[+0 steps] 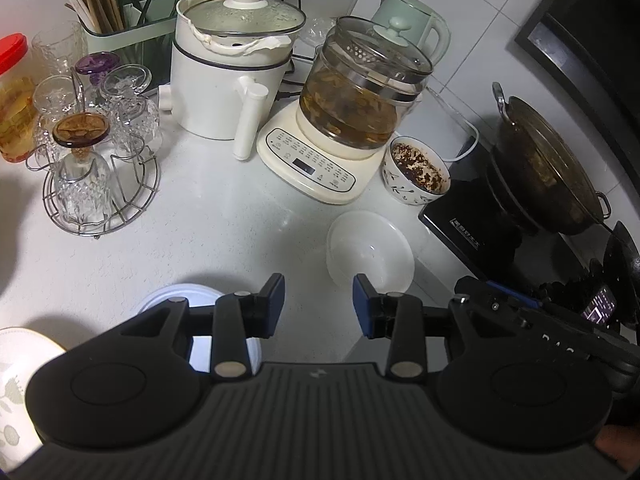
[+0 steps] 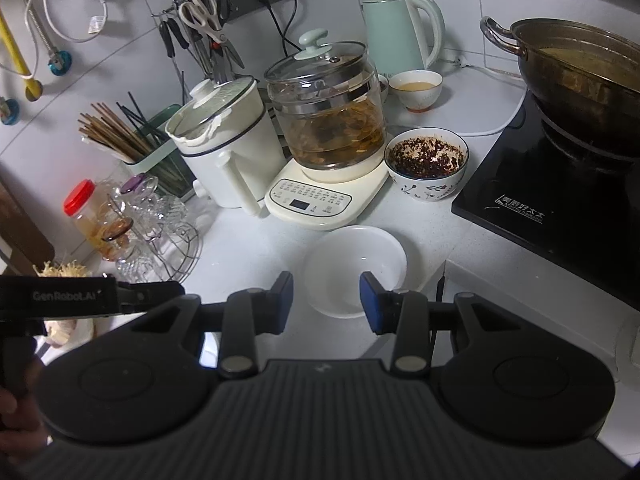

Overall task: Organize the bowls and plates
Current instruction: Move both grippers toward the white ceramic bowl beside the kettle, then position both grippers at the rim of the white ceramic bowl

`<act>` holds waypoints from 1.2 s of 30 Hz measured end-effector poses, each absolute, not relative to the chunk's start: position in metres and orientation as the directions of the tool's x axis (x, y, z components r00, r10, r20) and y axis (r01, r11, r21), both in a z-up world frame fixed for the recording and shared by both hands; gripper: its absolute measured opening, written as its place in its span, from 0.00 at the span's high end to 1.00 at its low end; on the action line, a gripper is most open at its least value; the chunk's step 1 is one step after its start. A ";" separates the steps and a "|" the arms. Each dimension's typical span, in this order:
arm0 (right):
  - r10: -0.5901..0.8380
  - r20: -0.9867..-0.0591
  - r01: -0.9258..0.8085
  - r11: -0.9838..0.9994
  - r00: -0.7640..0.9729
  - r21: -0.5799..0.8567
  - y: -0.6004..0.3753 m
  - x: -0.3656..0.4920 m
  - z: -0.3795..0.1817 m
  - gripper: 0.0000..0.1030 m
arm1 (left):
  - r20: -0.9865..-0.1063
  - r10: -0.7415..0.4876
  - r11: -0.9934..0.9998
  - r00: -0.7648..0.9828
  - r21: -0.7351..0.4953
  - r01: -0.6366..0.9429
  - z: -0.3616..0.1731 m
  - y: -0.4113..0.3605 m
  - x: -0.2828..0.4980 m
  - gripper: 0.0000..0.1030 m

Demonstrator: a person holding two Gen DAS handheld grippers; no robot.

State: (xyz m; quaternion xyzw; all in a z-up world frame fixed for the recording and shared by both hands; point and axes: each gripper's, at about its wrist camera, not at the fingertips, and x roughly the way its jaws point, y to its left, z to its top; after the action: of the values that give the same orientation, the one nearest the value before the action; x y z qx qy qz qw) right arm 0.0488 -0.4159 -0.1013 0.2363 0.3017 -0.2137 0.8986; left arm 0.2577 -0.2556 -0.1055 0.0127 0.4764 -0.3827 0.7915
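An empty white bowl (image 1: 370,254) (image 2: 354,268) sits on the white counter in front of the tea maker. My right gripper (image 2: 326,304) is open just short of it, and the bowl's near rim shows between the blue pads. My left gripper (image 1: 319,306) is open too, with nothing between its pads, to the left of the bowl. A white plate (image 1: 180,300) (image 2: 210,344) lies under the left gripper, mostly hidden. A flower-patterned plate (image 1: 16,360) shows at the lower left edge. Each gripper shows in the other's view: right gripper (image 1: 480,294), left gripper (image 2: 160,294).
A patterned bowl of chili flakes (image 1: 418,172) (image 2: 426,160) stands beside the glass tea maker (image 1: 360,92) (image 2: 328,120). Left of that are a white electric pot (image 1: 228,68), a wire rack of glasses (image 1: 92,168) and a chopstick holder (image 1: 128,20). An induction cooker with a wok (image 2: 580,92) is at right.
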 end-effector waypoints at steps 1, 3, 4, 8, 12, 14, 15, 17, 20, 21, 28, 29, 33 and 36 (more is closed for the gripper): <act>-0.242 -0.644 0.529 0.795 0.725 0.297 -0.418 0.050 -0.102 0.61 | -0.765 -0.593 0.706 0.252 -0.344 0.619 -0.106 -0.258 0.260 0.55; -0.243 -0.648 0.535 0.790 0.722 0.299 -0.422 0.053 -0.104 0.61 | -0.767 -0.592 0.705 0.249 -0.342 0.621 -0.108 -0.264 0.264 0.54; -0.244 -0.649 0.538 0.787 0.721 0.301 -0.425 0.055 -0.104 0.61 | -0.769 -0.590 0.706 0.248 -0.342 0.620 -0.110 -0.267 0.266 0.53; -0.248 -0.655 0.549 0.778 0.714 0.305 -0.436 0.060 -0.108 0.61 | -0.774 -0.587 0.707 0.239 -0.346 0.617 -0.115 -0.279 0.273 0.49; -0.247 -0.667 0.564 0.765 0.703 0.310 -0.449 0.065 -0.114 0.61 | -0.782 -0.580 0.709 0.228 -0.347 0.614 -0.121 -0.293 0.278 0.47; -0.247 -0.676 0.574 0.757 0.694 0.313 -0.455 0.067 -0.118 0.61 | -0.789 -0.572 0.713 0.225 -0.342 0.613 -0.126 -0.300 0.281 0.46; -0.246 -0.681 0.579 0.752 0.690 0.314 -0.459 0.068 -0.120 0.61 | -0.793 -0.567 0.715 0.222 -0.341 0.610 -0.128 -0.304 0.282 0.46; -0.244 -0.690 0.588 0.744 0.682 0.318 -0.466 0.070 -0.124 0.53 | -0.796 -0.565 0.717 0.215 -0.345 0.605 -0.133 -0.310 0.285 0.46; -0.241 -0.694 0.593 0.738 0.678 0.323 -0.477 0.073 -0.130 0.45 | -0.801 -0.561 0.723 0.210 -0.350 0.595 -0.142 -0.320 0.290 0.46; -0.239 -0.696 0.592 0.739 0.677 0.322 -0.480 0.074 -0.132 0.45 | -0.802 -0.560 0.725 0.206 -0.354 0.591 -0.145 -0.322 0.291 0.46; -0.224 -0.720 0.606 0.725 0.657 0.327 -0.498 0.082 -0.150 0.45 | -0.811 -0.557 0.729 0.178 -0.374 0.573 -0.169 -0.339 0.300 0.46; -0.218 -0.725 0.607 0.723 0.654 0.331 -0.500 0.083 -0.153 0.45 | -0.812 -0.556 0.729 0.175 -0.375 0.572 -0.171 -0.340 0.301 0.46; -0.192 -0.737 0.609 0.712 0.648 0.350 -0.505 0.086 -0.163 0.45 | -0.818 -0.552 0.730 0.161 -0.381 0.567 -0.180 -0.345 0.304 0.46; -0.180 -0.747 0.614 0.704 0.640 0.357 -0.509 0.088 -0.168 0.45 | -0.823 -0.548 0.734 0.148 -0.389 0.556 -0.187 -0.347 0.308 0.46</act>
State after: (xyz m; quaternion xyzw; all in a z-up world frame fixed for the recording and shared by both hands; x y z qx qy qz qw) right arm 0.0881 -0.5091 -0.1681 0.3063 0.3543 -0.2329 0.8523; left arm 0.3081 -0.3475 -0.1865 0.0038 0.5414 -0.3644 0.7576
